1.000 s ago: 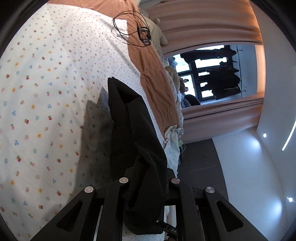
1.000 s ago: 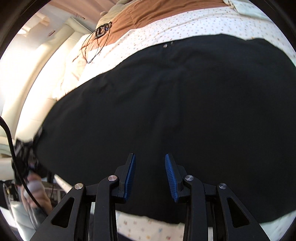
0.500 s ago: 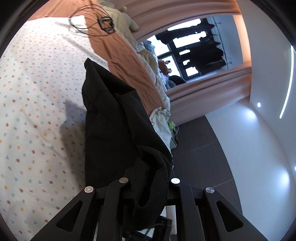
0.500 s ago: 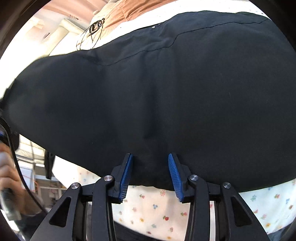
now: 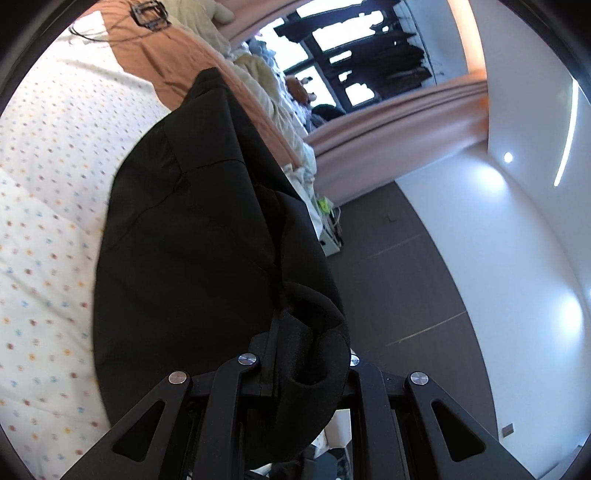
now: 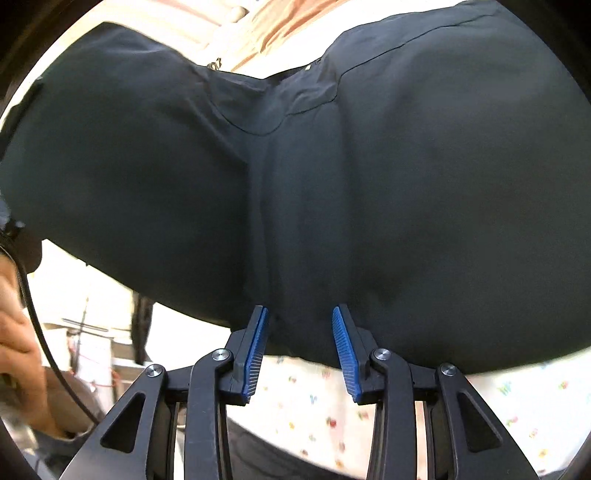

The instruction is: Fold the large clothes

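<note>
A large black garment (image 5: 192, 251) hangs and drapes over a bed with a white floral quilt (image 5: 48, 206). My left gripper (image 5: 295, 354) is shut on a bunched edge of the garment, which covers its fingertips. In the right wrist view the same black garment (image 6: 332, 177) fills most of the frame, with a fold rising at the left. My right gripper (image 6: 300, 314) is open, its blue pads (image 6: 341, 343) at the garment's near hem, with cloth between the tips but not pinched.
A brown blanket (image 5: 173, 62) with a black cable and device (image 5: 147, 18) lies at the far end of the bed. Piled clothes, pink curtains (image 5: 388, 122) and a window are beyond. Dark floor (image 5: 399, 288) lies right of the bed. A hand (image 6: 14, 325) shows at left.
My left gripper has lifted and carried its held part of the garment over, so the cloth now spreads wider in view. The right gripper has stayed open while it slid back to the hem.
</note>
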